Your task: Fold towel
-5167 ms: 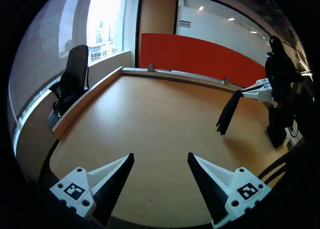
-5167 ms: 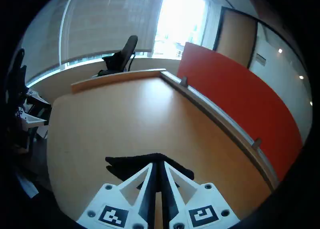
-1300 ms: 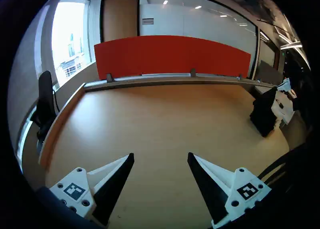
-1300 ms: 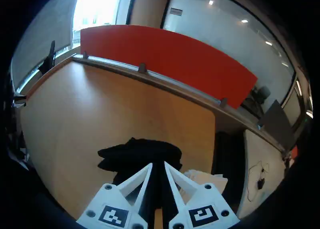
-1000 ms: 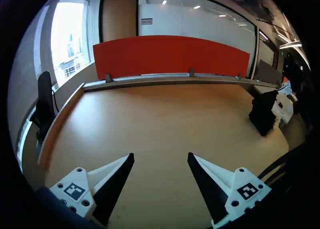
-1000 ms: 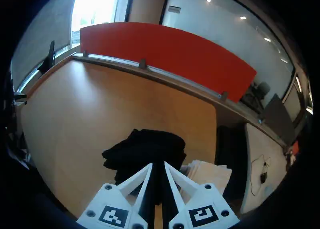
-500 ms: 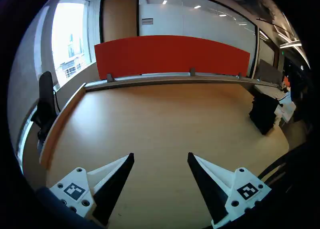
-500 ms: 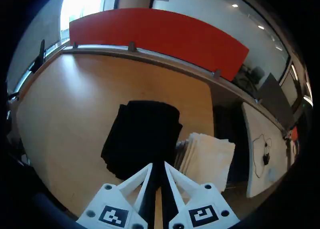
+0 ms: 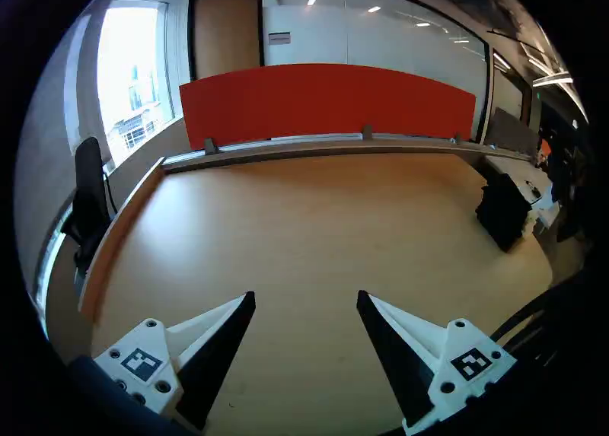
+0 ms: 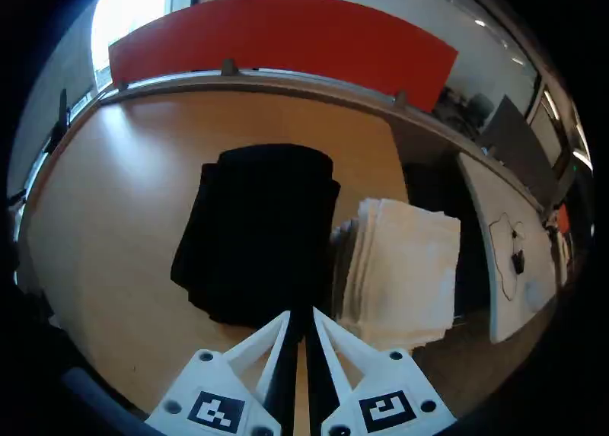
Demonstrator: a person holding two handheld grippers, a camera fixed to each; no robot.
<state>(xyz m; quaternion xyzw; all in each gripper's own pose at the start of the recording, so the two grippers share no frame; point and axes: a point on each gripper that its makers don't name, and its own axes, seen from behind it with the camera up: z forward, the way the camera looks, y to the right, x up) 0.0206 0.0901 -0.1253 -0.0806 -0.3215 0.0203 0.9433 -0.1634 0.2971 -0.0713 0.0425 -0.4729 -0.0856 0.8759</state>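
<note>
Right tool (image 10: 298,323) pinches the near edge of the folded black cloth towel (image 10: 259,223), lying lengthwise toward 12 o'clock on the wooden surface (image 10: 114,208); spread left tool (image 9: 304,314) sits farther, towel at its 3 o'clock.

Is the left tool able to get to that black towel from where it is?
Probably yes. The left tool is open, and only bare desk lies between it and the black towel off to its right; it needs a sideways reach.
</note>
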